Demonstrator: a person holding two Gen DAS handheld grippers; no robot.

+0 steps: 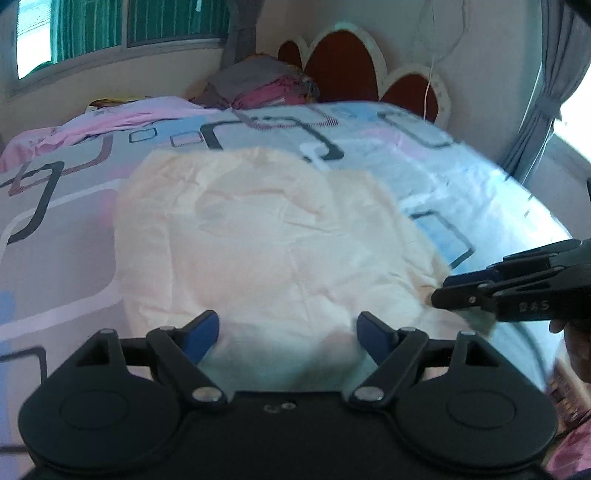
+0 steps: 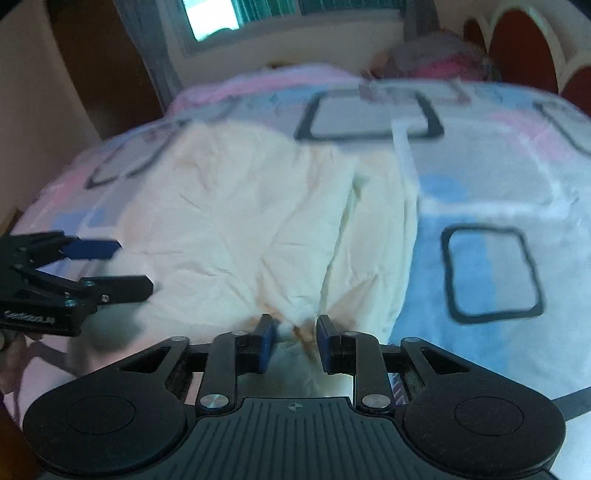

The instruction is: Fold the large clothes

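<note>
left gripper point(image 1: 287, 334) hovers wide open, holding nothing, above the near hem of the cream garment point(image 1: 266, 236) lying on the patterned bed cover point(image 1: 66, 229). right gripper point(image 2: 295, 338) is partly closed, apparently pinching a hem fold. seat both grips before lifting. motion blur hides the exact contact.

Ahead of me a bed sheet point(image 1: 369, 147) printed with dark-outlined squares in blue, pink and white covers the bed. A pink blanket point(image 1: 110, 118) lies crumpled along its far left edge. A pile of clothes point(image 1: 266, 86) sits by the scalloped headboard point(image 1: 343, 62), below a window point(image 1: 92, 29) with green curtains.
</note>
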